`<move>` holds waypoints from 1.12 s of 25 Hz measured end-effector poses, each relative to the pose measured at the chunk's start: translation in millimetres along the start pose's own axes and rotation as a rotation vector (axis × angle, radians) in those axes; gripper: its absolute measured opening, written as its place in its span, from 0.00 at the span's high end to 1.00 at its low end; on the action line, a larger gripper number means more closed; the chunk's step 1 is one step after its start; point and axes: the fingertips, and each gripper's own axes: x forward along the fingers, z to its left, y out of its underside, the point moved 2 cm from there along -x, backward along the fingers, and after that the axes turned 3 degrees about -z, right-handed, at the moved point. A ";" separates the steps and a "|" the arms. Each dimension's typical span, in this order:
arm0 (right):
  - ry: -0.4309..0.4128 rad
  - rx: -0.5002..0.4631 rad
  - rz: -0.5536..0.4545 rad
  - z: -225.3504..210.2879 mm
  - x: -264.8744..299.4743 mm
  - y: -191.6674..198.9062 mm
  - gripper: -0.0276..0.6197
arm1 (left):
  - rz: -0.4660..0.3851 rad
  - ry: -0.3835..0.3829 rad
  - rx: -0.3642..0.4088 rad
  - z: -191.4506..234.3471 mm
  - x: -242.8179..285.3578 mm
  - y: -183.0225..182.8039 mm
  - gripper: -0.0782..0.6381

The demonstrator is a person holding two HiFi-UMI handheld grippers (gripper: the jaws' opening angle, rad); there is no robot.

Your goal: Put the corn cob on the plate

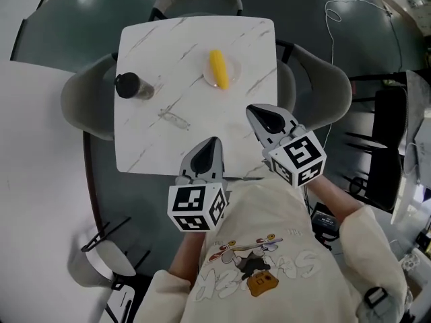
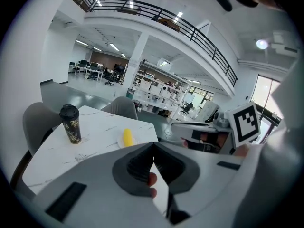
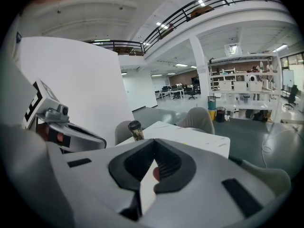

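**Two claws shut and empty, the corn cob lying on its plate**

Nearest in the head view is the person's cream sweatshirt (image 1: 269, 261), at 6 o'clock in the picture. Just above it the left gripper (image 1: 210, 147) hangs over the near edge of the white marble table (image 1: 148, 140). Its marker cube (image 1: 197, 207) sits toward the body. The right gripper (image 1: 262, 118) stands at 2 o'clock from the left one, over the table's near right corner, and the two are apart.

In the left gripper view the left gripper (image 2: 153, 146) has its dark pads pressed tip to tip, with nothing between them. The right gripper view shows the same of the right gripper (image 3: 153, 144): jaws together and holding nothing.

Further out, a thin pale object (image 1: 174, 119) lies on the tabletop at 11 o'clock from the left gripper. I cannot tell what it is. Beyond it, at 9 o'clock from the table's centre, a dark lidded cup (image 1: 128, 85) stands upright.

The corn cob (image 1: 218, 68) is at 1 o'clock from the table's centre, well apart from both claws. It lies lengthwise on a small pale plate (image 1: 235, 68), whose rim shows on either side of it. From the left gripper view the yellow cob (image 2: 127, 137) rests on that plate (image 2: 119, 142), at 3 o'clock from the cup (image 2: 70, 123).

Grey chairs (image 1: 84, 103) ring the far sides of the table. A white cable (image 1: 331, 25) trails over the dark floor at 1 o'clock.
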 end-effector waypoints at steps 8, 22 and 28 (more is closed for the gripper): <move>-0.005 -0.003 0.000 14.5 -24.1 -3.1 0.95 | -0.021 0.049 -0.005 -2.0 -13.6 1.2 0.88; -0.067 0.084 0.054 50.1 -38.9 9.5 0.95 | 0.009 0.093 0.031 -8.7 -33.3 18.8 0.88; -0.072 0.059 0.041 62.5 -33.3 7.9 0.95 | 0.022 0.081 0.034 0.3 -42.5 22.4 0.88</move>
